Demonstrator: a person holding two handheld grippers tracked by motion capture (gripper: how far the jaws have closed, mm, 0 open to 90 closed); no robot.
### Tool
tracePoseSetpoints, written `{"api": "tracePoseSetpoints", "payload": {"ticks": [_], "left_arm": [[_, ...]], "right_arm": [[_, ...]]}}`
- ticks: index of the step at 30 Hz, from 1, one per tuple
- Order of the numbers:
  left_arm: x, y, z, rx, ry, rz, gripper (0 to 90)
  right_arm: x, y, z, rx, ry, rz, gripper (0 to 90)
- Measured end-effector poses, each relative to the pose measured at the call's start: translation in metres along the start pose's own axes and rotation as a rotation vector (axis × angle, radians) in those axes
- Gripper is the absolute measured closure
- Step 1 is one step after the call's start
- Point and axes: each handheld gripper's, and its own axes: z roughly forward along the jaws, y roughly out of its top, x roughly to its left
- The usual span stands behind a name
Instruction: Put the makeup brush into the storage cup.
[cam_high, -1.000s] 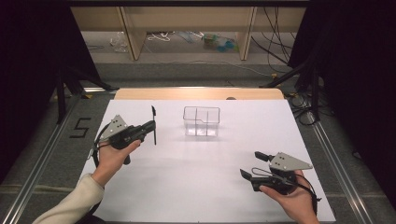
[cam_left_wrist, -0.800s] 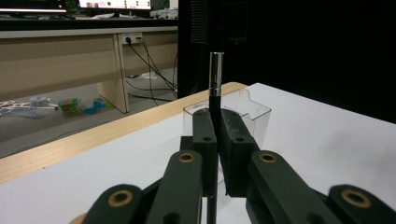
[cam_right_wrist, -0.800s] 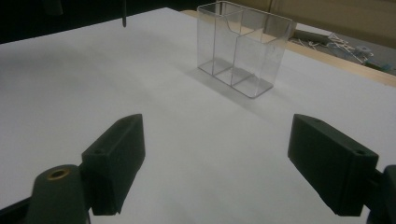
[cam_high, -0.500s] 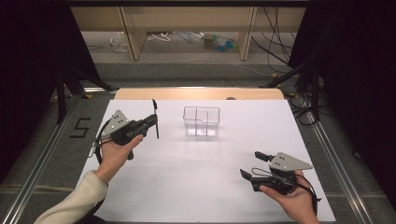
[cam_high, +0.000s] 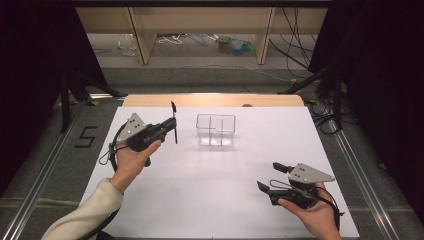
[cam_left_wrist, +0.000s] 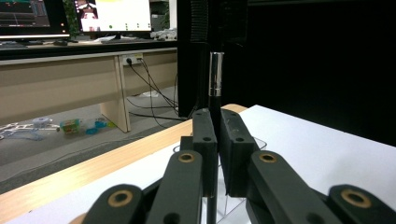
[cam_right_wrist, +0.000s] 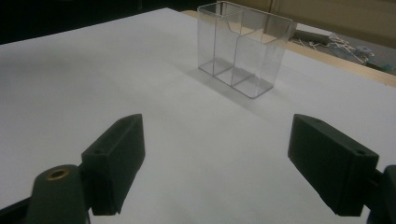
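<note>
The left claw (cam_high: 172, 125) is clenching a thin black pen (cam_high: 174, 122), holding it upright above the desk (cam_high: 200, 200), just left of the clear box (cam_high: 216, 130). In the left gripper view the pen (cam_left_wrist: 215, 79) is standing between the closed jaws, its silver band above them. This looks like the carrying step: the pen is being brought toward the box. The next move likely calls for centring the pen over one compartment and lowering it before letting go. The box (cam_right_wrist: 243, 46) is standing upright with a divider, and both compartments are looking empty. The right claw (cam_high: 270, 176) is resting released near the desk's front edge, well apart from the box.
</note>
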Motion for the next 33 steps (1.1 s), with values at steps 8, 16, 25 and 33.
{"api": "tracePoseSetpoints", "payload": {"ticks": [8, 16, 25, 33], "left_arm": [[-0.002, 0.004, 0.006, -0.008, -0.006, 0.008, 85.7], [-0.004, 0.009, 0.012, -0.02, -0.011, 0.012, 85.7], [-0.006, 0.015, 0.018, -0.032, -0.016, 0.017, 85.7], [-0.008, 0.018, 0.023, -0.044, -0.025, 0.017, 85.6]], "right_arm": [[0.0, 0.0, 0.001, -0.009, -0.003, 0.0, 20.0], [0.0, 0.0, 0.001, -0.009, -0.001, 0.0, 20.0], [0.0, 0.0, 0.0, -0.003, 0.001, 0.001, 20.0], [0.0, 0.0, 0.0, -0.001, 0.001, -0.003, 19.9]]}}
